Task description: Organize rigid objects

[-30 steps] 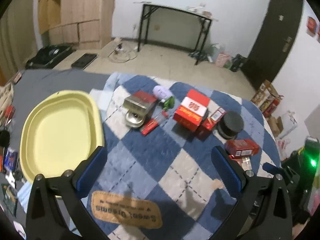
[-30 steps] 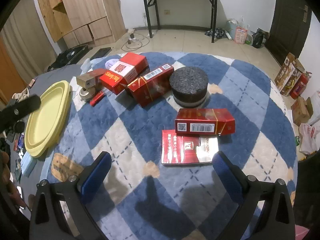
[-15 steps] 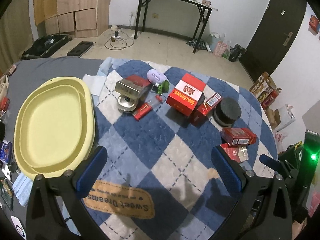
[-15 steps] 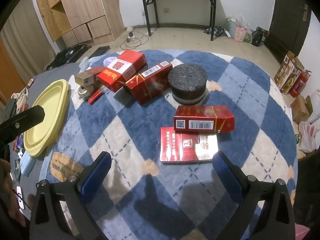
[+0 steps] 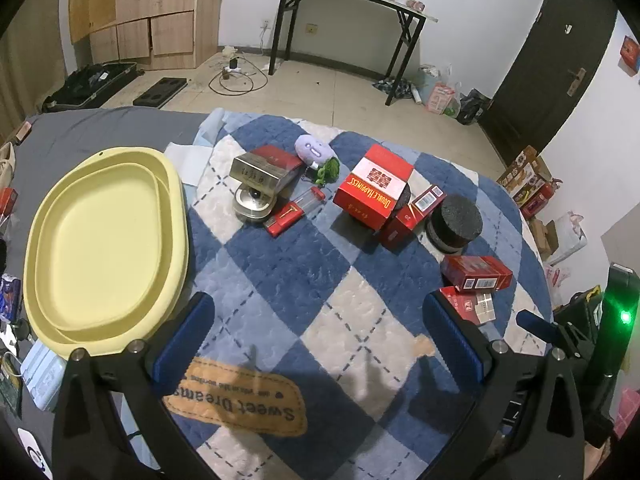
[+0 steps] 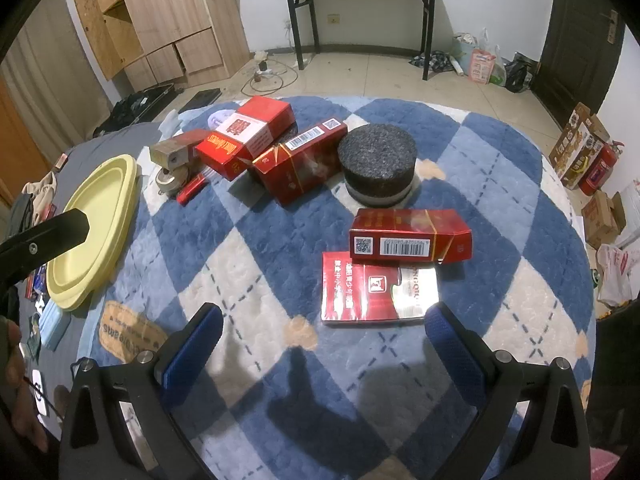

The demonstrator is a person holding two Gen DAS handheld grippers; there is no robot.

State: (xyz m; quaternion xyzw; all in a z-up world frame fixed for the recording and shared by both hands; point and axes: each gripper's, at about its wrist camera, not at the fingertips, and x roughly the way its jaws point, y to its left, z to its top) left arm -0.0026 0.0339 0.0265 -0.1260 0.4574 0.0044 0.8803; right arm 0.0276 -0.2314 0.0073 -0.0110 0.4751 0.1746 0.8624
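Tongs both spread empty: your right gripper (image 6: 320, 344) faces the flat red cardboard carton (image 6: 378, 289); pale yellow plastic tray (image 5: 104, 240) waits at the blue checked quilt's (image 5: 304, 280) left edge beside your left gripper (image 5: 320, 332).

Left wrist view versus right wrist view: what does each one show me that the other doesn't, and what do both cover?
Only the left wrist view shows the purple plush toy's face and the whole inside of the yellow tray. Only the right wrist view shows the barcode side of the red box and the full flat red pack beneath its near edge. Both show the Double Happiness box, the black round block, the checkered blanket, and open fingers holding nothing.
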